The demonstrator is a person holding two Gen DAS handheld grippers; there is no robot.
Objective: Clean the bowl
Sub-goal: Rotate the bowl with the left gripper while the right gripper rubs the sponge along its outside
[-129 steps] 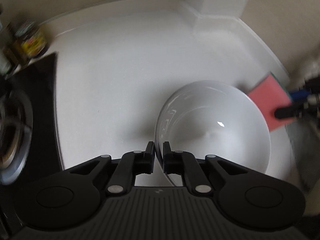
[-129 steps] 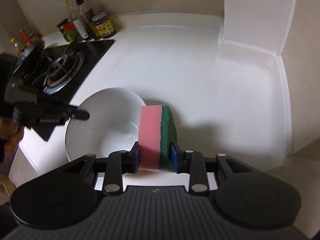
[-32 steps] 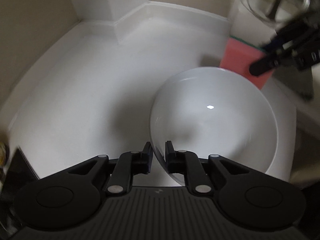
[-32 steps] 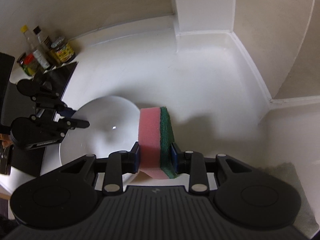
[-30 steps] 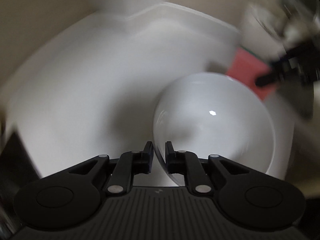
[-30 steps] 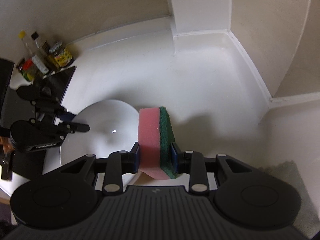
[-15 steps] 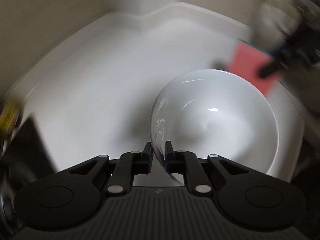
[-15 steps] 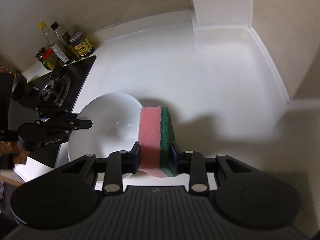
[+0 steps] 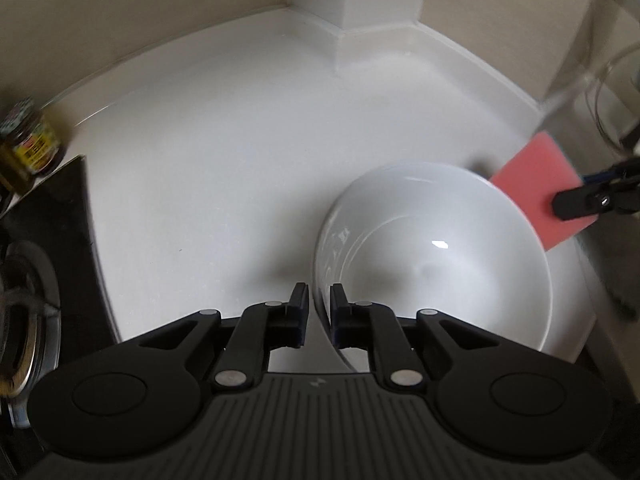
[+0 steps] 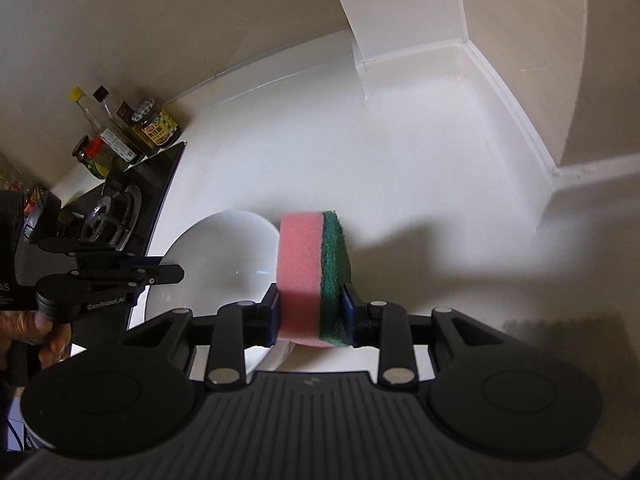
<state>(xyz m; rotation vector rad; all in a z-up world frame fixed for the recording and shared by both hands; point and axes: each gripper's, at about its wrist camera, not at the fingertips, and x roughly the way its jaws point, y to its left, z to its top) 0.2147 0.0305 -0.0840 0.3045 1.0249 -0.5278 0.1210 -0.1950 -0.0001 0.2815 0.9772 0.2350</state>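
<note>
A white bowl (image 9: pixel 432 256) is held over the white counter. My left gripper (image 9: pixel 319 308) is shut on the bowl's near rim, one finger inside and one outside. The bowl also shows in the right wrist view (image 10: pixel 224 264), with the left gripper (image 10: pixel 176 272) on its left rim. My right gripper (image 10: pixel 312 312) is shut on a pink and green sponge (image 10: pixel 312 272), which it holds just past the bowl's right rim. In the left wrist view the sponge (image 9: pixel 540 192) shows beyond the bowl's far right edge.
A black gas hob (image 10: pixel 120 208) lies to the left, with several sauce bottles and jars (image 10: pixel 120 136) behind it. A white pillar (image 9: pixel 356 8) stands in the counter's back corner. A grey mat (image 10: pixel 568 328) lies at the right.
Both cameras have swung around over the counter. The bowl stays in my left gripper and the sponge in my right gripper, beside the bowl's rim.
</note>
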